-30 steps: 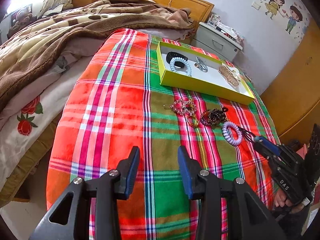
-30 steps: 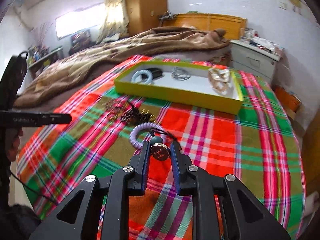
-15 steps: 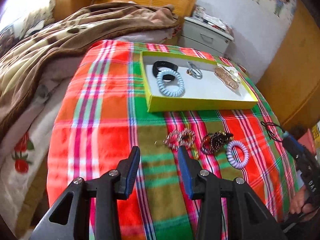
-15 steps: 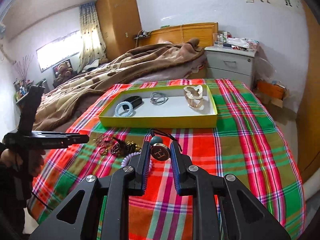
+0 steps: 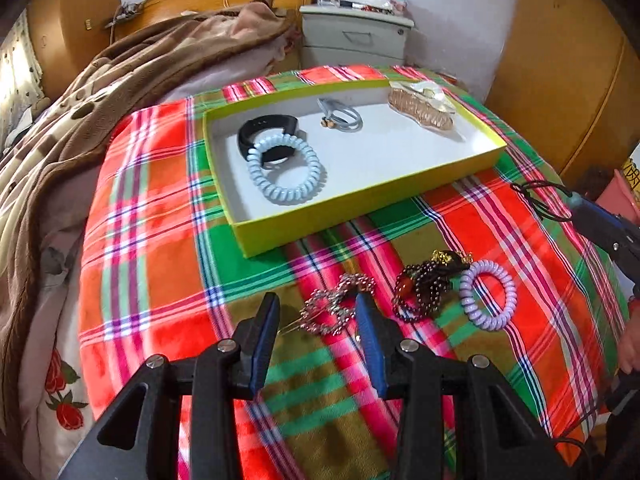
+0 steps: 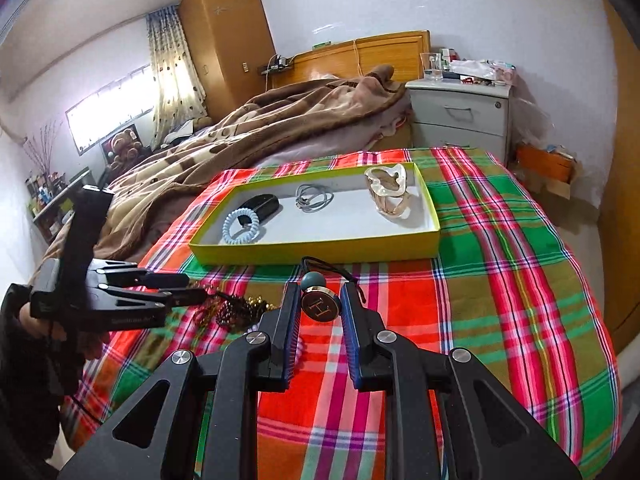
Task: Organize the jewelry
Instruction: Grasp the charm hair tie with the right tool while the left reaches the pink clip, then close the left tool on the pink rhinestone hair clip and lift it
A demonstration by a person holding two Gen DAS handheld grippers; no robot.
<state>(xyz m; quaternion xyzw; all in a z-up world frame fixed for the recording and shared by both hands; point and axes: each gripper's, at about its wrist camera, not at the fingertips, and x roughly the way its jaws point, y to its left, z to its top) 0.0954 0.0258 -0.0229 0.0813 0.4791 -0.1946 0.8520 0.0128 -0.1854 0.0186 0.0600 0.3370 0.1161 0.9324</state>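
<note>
A yellow-green tray (image 5: 360, 204) (image 6: 312, 251) lies on the plaid cloth and holds a light blue coil tie (image 5: 285, 169), a black band (image 5: 256, 132), a grey tie (image 5: 342, 118) and a beige hair claw (image 5: 422, 110). In front of the tray lie a rhinestone bracelet (image 5: 334, 312), a dark bead bracelet (image 5: 426, 288) and a lilac coil tie (image 5: 487, 294). My left gripper (image 5: 316, 312) is open, its fingers either side of the rhinestone bracelet. My right gripper (image 6: 320, 300) is shut on a black hair tie with an H charm (image 6: 319, 307), held above the cloth in front of the tray.
The plaid cloth (image 6: 500, 280) covers a round table. A bed with a brown blanket (image 5: 100, 92) lies to the left. A grey nightstand (image 6: 460, 116) stands behind the table and a wooden wardrobe (image 5: 560, 60) to the right.
My left gripper has moved forward and down to the rhinestone bracelet. My right gripper has lifted the H-charm hair tie off the cloth and carried it toward the tray.
</note>
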